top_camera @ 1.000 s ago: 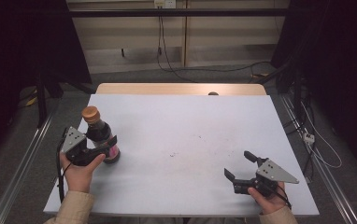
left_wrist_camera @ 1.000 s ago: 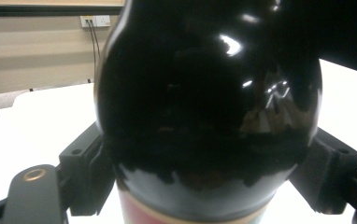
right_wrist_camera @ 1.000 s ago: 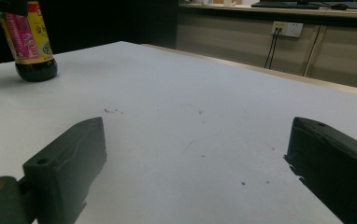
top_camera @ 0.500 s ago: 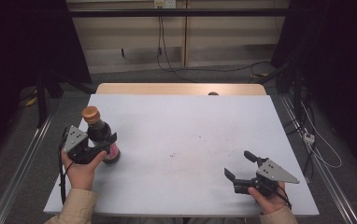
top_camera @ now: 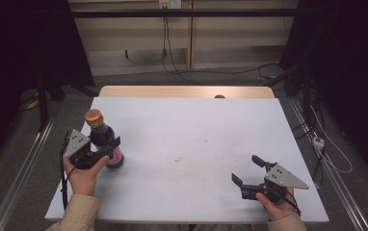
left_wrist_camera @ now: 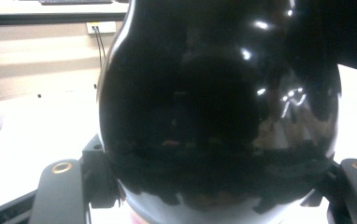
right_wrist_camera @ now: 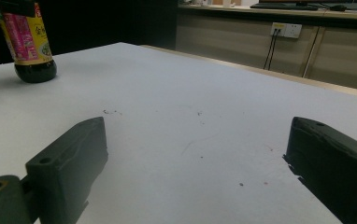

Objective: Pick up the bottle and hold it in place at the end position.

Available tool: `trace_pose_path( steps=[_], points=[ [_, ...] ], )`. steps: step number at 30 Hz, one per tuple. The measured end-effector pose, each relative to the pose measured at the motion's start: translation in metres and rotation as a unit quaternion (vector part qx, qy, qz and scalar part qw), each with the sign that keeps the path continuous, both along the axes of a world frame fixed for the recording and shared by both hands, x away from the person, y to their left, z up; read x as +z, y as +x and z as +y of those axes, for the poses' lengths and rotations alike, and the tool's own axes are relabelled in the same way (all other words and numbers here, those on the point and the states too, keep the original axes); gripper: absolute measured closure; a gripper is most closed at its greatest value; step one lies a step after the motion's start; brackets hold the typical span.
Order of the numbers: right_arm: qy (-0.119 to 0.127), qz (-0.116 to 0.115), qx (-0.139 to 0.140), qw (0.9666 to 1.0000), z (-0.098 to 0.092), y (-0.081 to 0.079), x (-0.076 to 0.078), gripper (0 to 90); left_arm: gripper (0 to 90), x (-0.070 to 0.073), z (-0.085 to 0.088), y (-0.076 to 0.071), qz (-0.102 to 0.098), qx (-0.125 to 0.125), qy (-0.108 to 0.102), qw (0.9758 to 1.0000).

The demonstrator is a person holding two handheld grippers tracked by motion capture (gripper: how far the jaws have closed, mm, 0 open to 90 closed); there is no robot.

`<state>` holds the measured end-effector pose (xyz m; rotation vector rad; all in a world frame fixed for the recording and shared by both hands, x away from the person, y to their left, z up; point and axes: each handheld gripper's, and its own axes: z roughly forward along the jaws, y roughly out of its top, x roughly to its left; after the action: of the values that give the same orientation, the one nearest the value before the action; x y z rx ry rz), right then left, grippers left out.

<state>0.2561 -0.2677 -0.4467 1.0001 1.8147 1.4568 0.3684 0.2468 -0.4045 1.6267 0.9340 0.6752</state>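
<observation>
At the left of the high view, a dark glass sauce bottle with a tan cap and pink label (top_camera: 104,140) stands upright on the white table (top_camera: 196,139), near its left edge. The left gripper (top_camera: 106,153) pinches the bottle's lower body, its jaws on either side of the glossy wall (left_wrist_camera: 218,116). The right gripper (top_camera: 247,171), at lower right, rests spread and empty. The bottle looks rigid, smooth, probably slippery, fairly heavy and breakable; the wide lower body offers the steadiest hold.

bottle label (right_wrist_camera: 26,35) | pink-yellow, printed characters, one perhaps "金" | rest too blurred to read
</observation>
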Motion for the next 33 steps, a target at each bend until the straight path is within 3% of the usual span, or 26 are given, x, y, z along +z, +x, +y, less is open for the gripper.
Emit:
trace_pose_path(
  steps=[14, 16, 19, 28, 33],
  points=[
    [0.003, -0.003, -0.001, 1.0, 0.0, 0.0, 0.001, 4.6, 28.9, 0.003, 0.001, 0.0, 0.003, 0.002, -0.001, 1.0],
    [0.003, -0.003, 0.0, 1.0, 0.0, 0.0, 0.001, 4.6, 29.0, 0.004, 0.0, 0.0, 0.011, -0.004, -0.023, 0.9997],
    [0.003, -0.003, 0.0, 1.0, 0.0, 0.0, 0.001, 4.6, 28.7, 0.007, -0.004, 0.001, 0.007, -0.012, -0.013, 0.9998],
    [0.003, -0.003, 0.0, 1.0, -0.001, 0.0, 0.001, 4.6, 28.6, 0.012, -0.017, 0.006, 0.001, -0.034, -0.007, 0.9994],
    [0.004, -0.004, 0.001, 1.0, -0.001, 0.0, 0.001, 4.5, 28.6, 0.015, -0.026, 0.013, 0.008, -0.047, -0.015, 0.9988]
  ],
)
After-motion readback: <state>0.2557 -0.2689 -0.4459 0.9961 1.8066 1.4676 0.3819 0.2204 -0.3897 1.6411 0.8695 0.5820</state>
